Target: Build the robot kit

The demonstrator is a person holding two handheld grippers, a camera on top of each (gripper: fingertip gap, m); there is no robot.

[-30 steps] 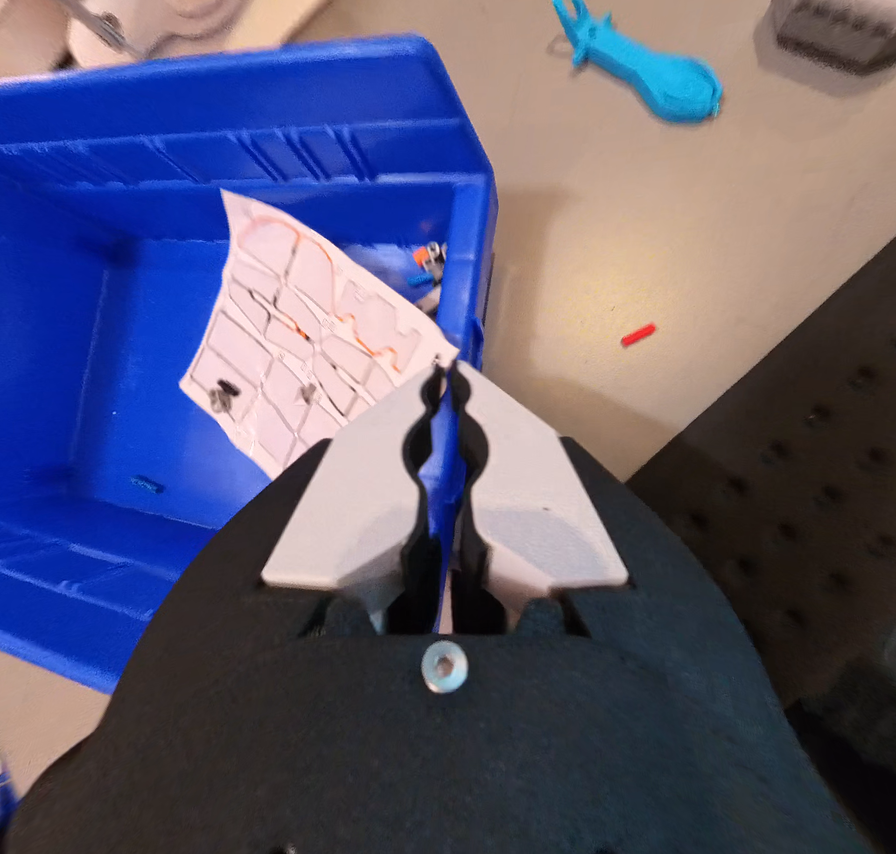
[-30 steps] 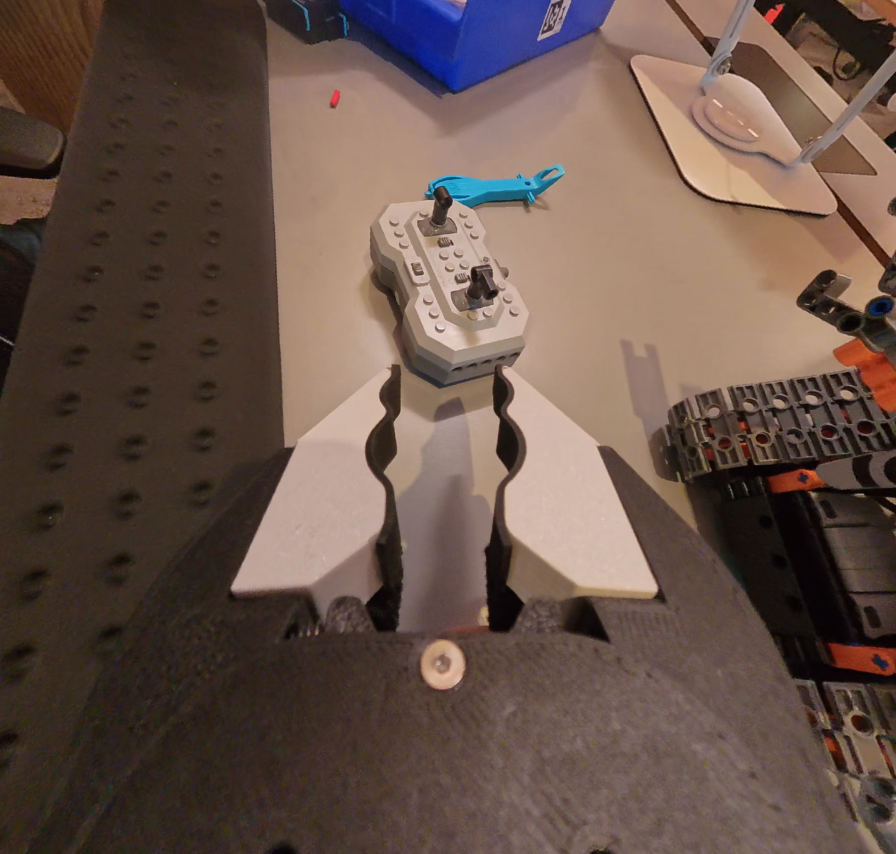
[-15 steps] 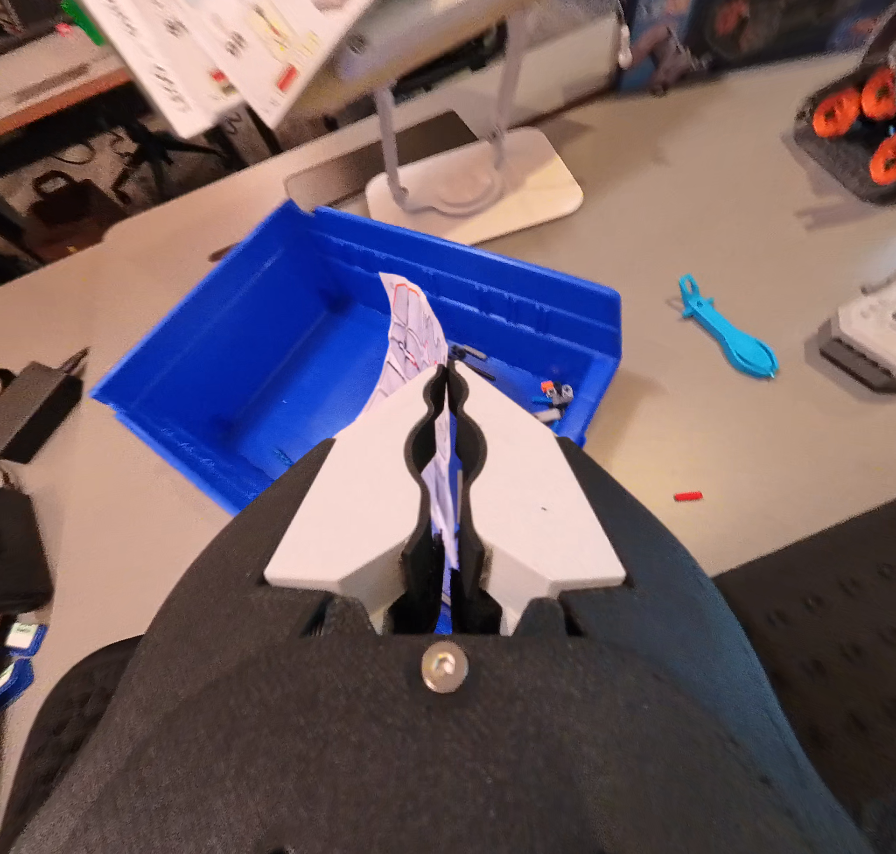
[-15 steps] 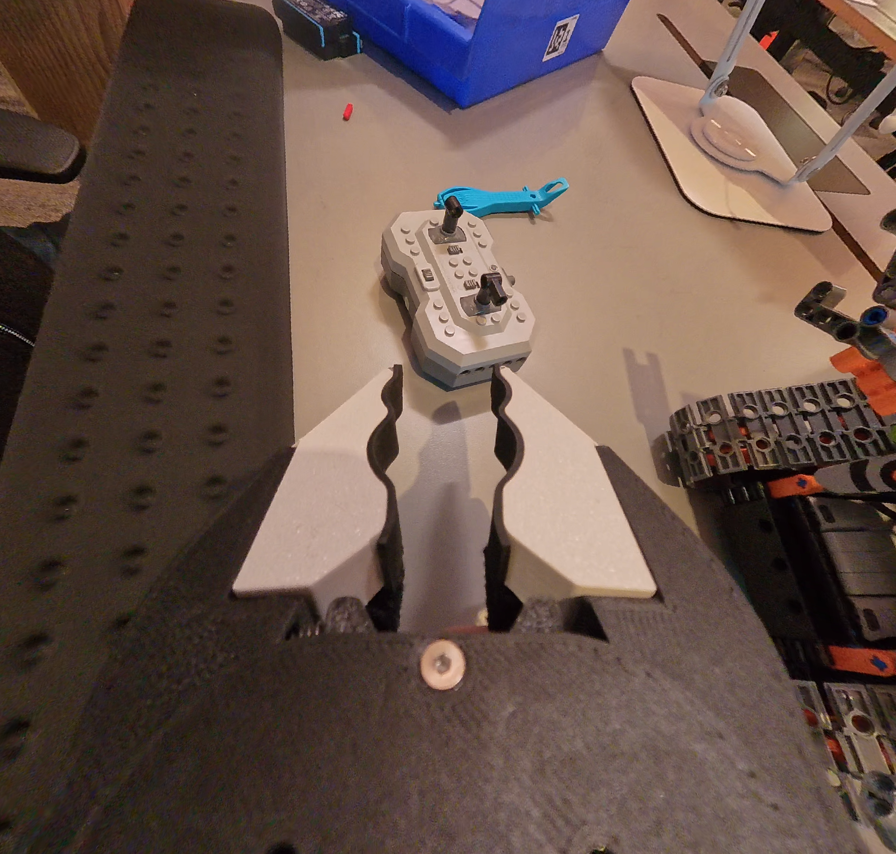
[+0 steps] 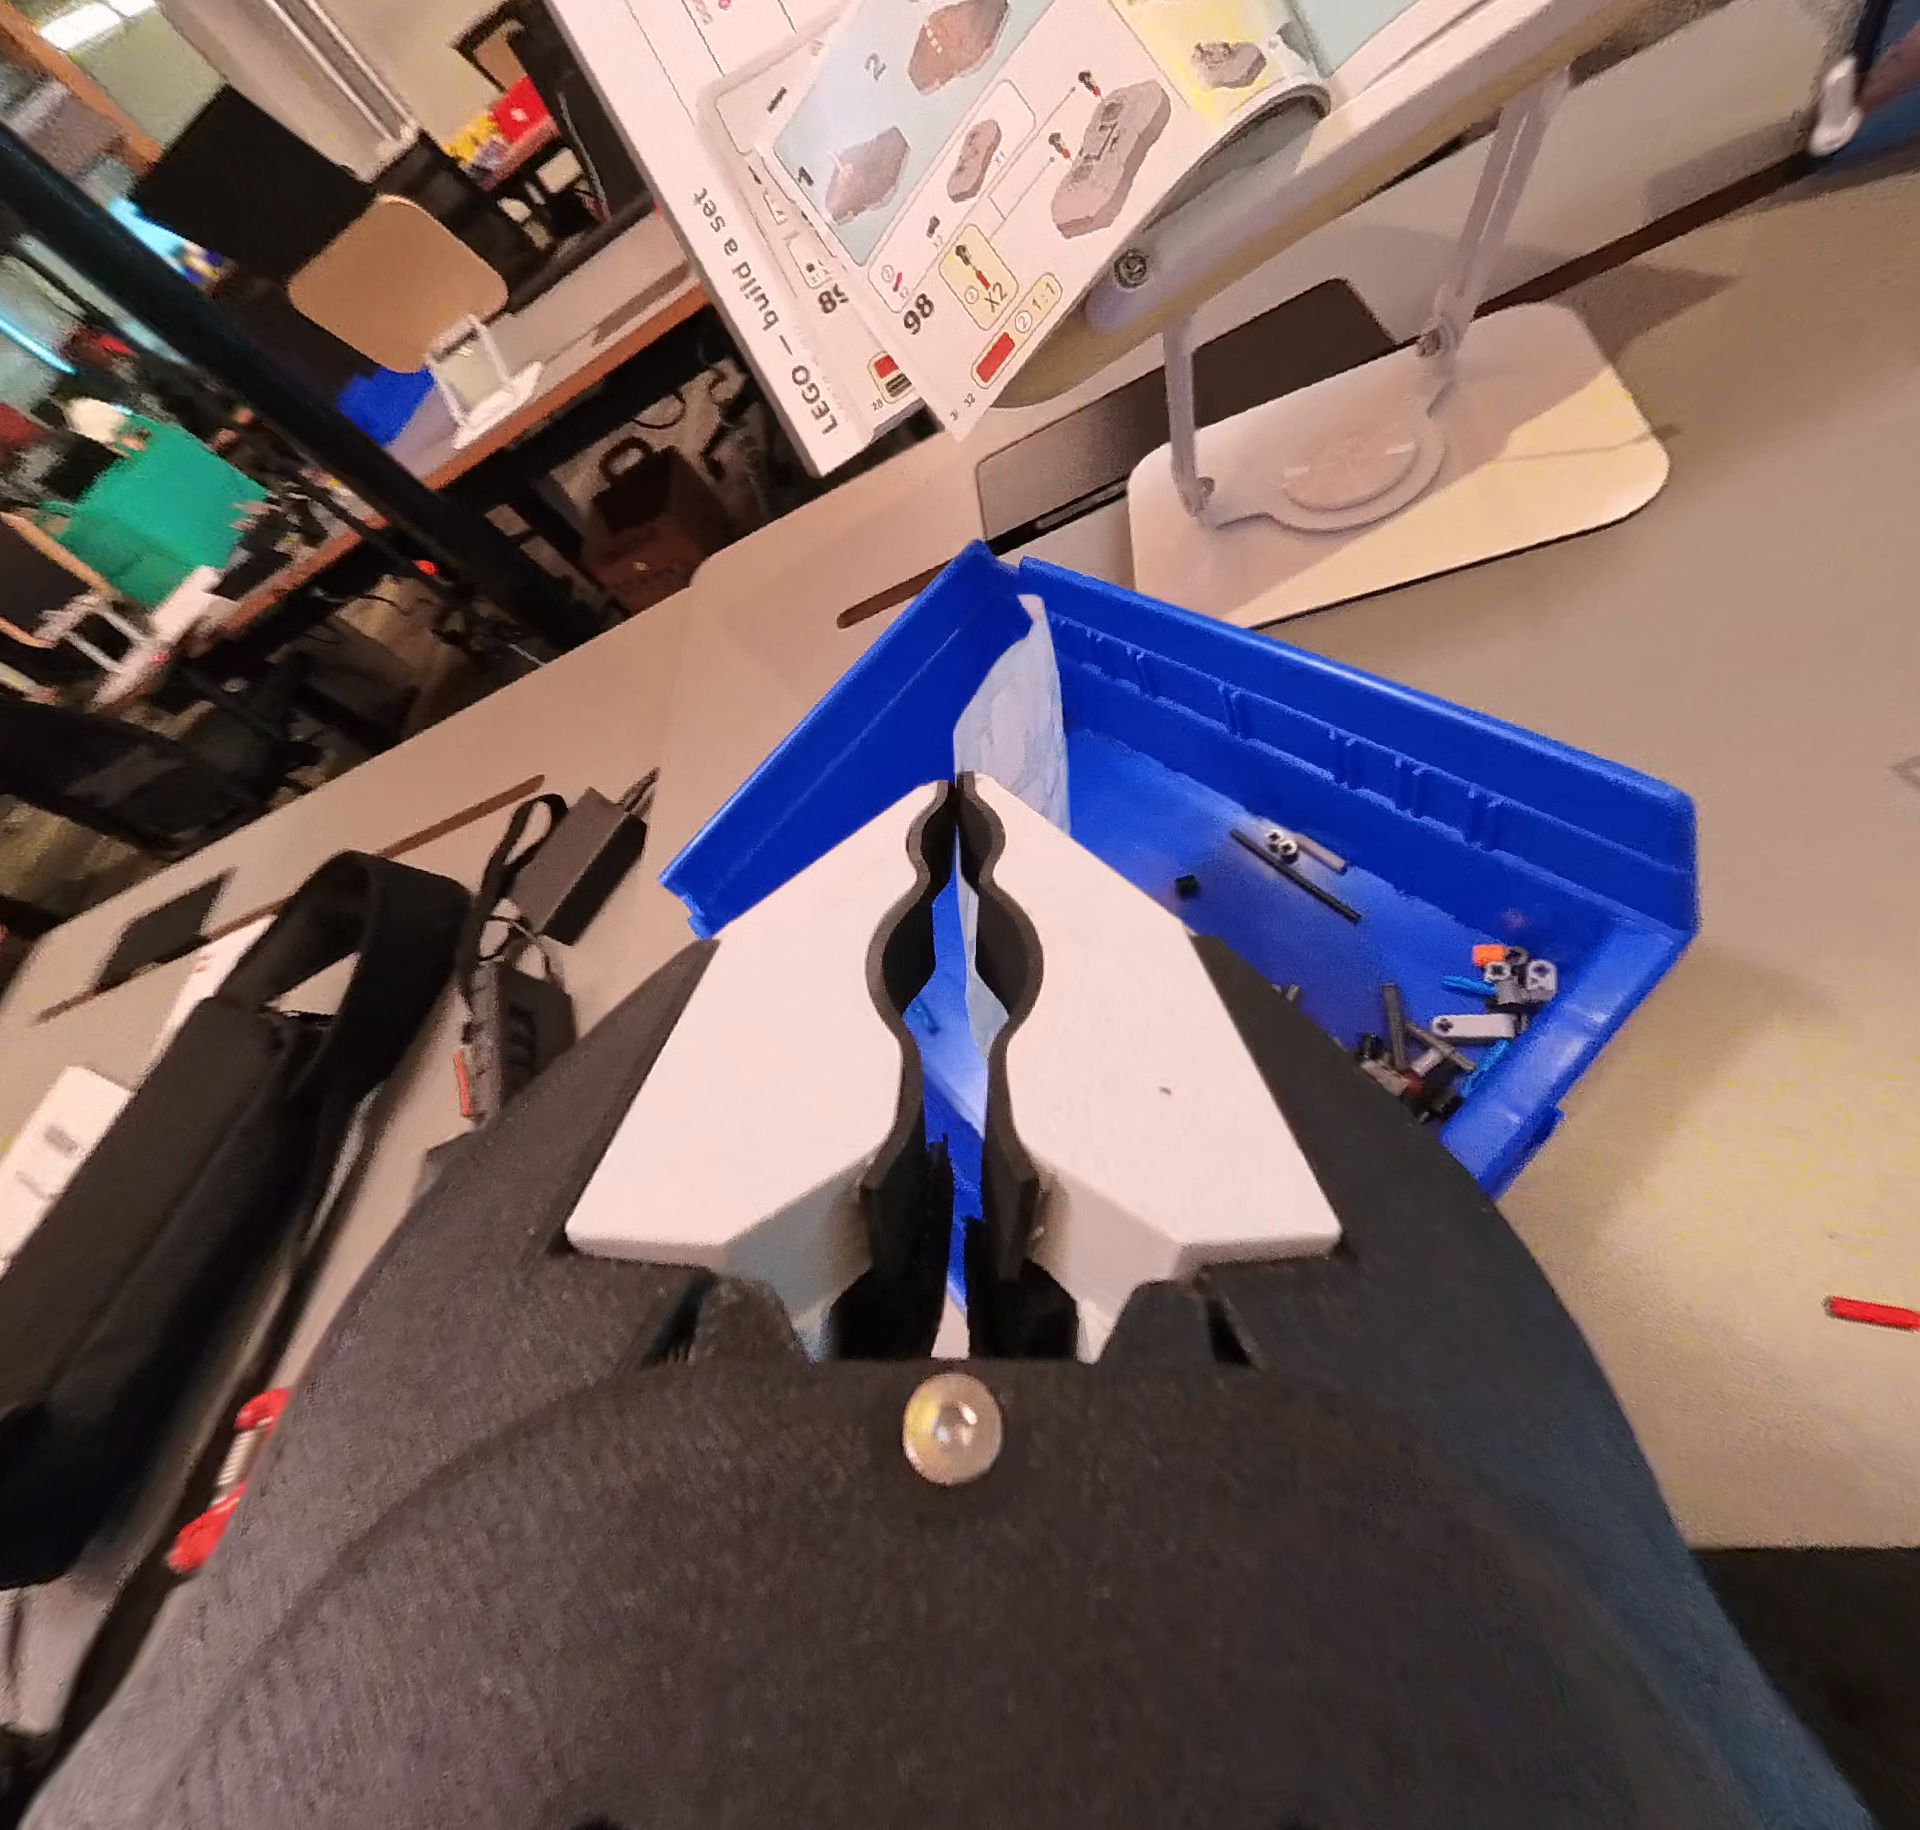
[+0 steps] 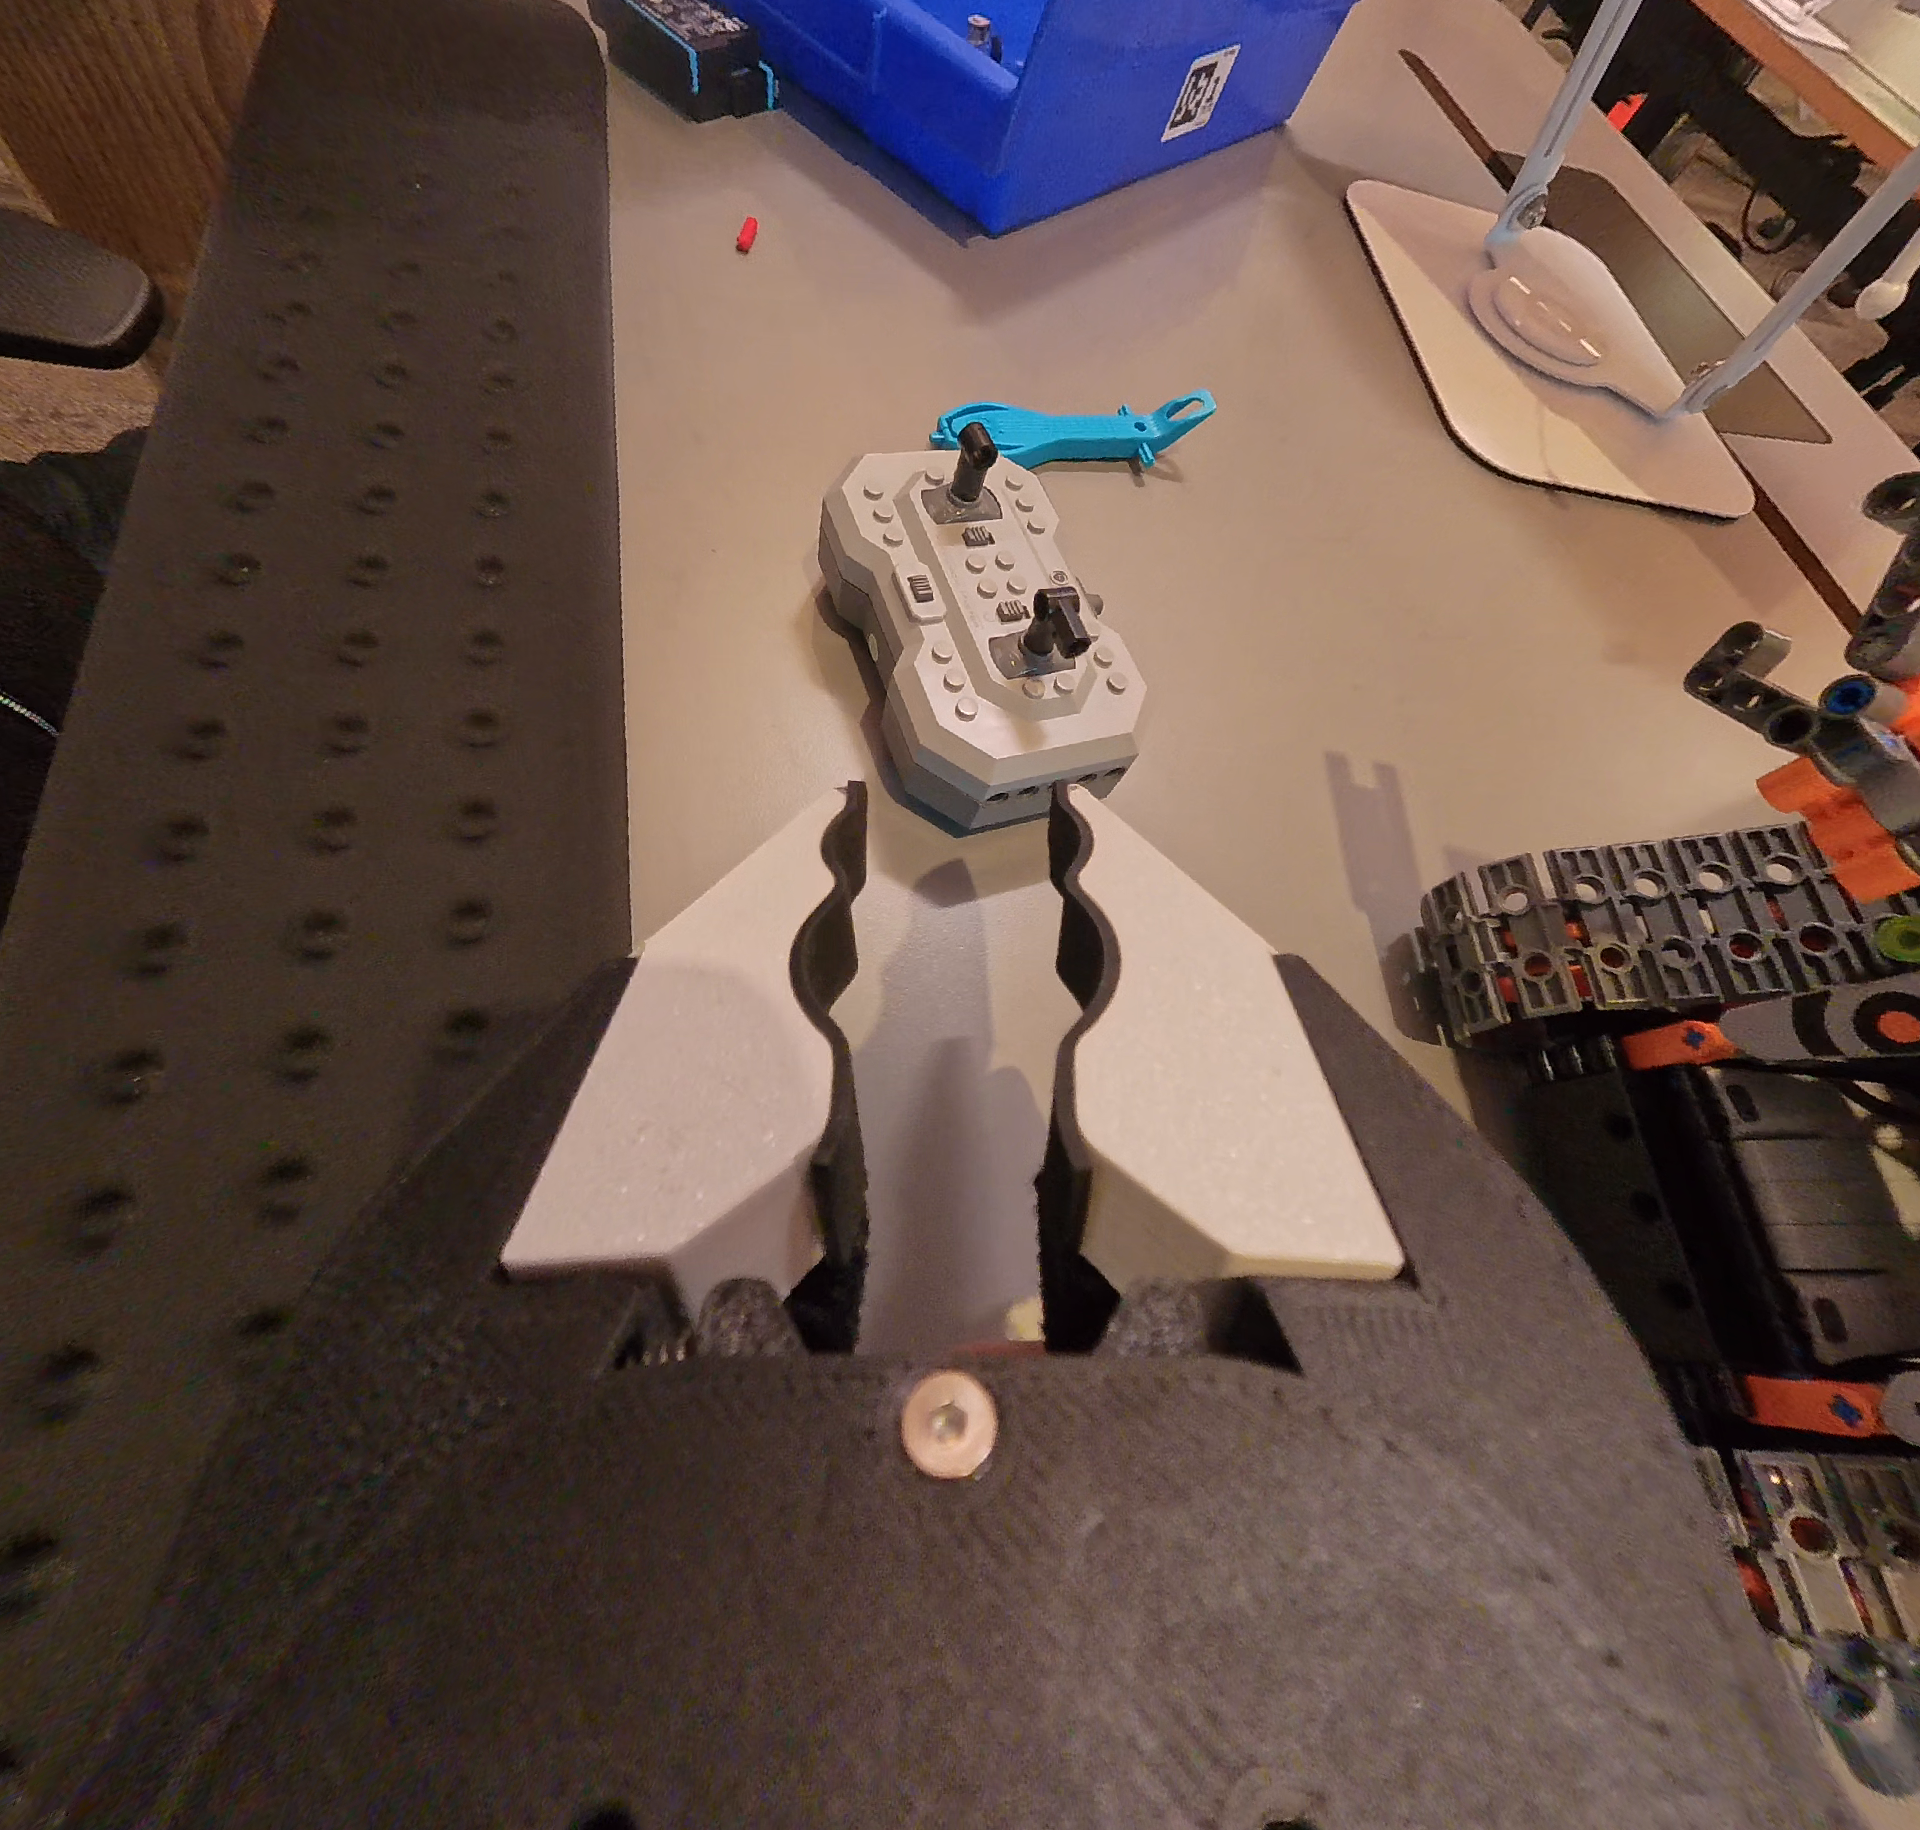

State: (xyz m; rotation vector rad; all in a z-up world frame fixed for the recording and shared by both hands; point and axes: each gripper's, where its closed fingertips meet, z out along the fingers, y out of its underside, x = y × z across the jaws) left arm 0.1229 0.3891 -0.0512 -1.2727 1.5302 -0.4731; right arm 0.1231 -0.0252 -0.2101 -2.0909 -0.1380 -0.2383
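My left gripper (image 5: 956, 793) is shut on a white printed sheet (image 5: 1023, 731), held edge-on above a blue plastic bin (image 5: 1351, 752). Small loose brick parts (image 5: 1455, 1022) lie in the bin's near right corner. My right gripper (image 6: 958, 806) is open and empty, low over the grey table. Just past its fingertips lies a grey brick-built remote controller (image 6: 977, 627) with two black levers. A light-blue brick separator tool (image 6: 1081, 424) lies behind the controller. The blue bin also shows in the right wrist view (image 6: 1039, 45) at the far end.
A black perforated pad (image 6: 312, 585) runs along the left. A tracked brick vehicle (image 6: 1714, 1001) stands at the right. A white stand (image 5: 1392, 481) holds an open instruction booklet (image 5: 997, 118). A small red pin (image 6: 744, 232) lies near the bin. A black bag (image 5: 208, 1105) and power adapter (image 5: 587, 861) lie left. About 45 centimeters separates my left fingertips from my right. The left gripper is farther from the grey brick-built remote controller (image 6: 977, 627), some 40 centimeters, than the right, some 6 centimeters.
My left gripper has lifted and swung left with the sheet, which now shows edge-on over the bin. My right gripper has crept slightly toward the controller, still open.
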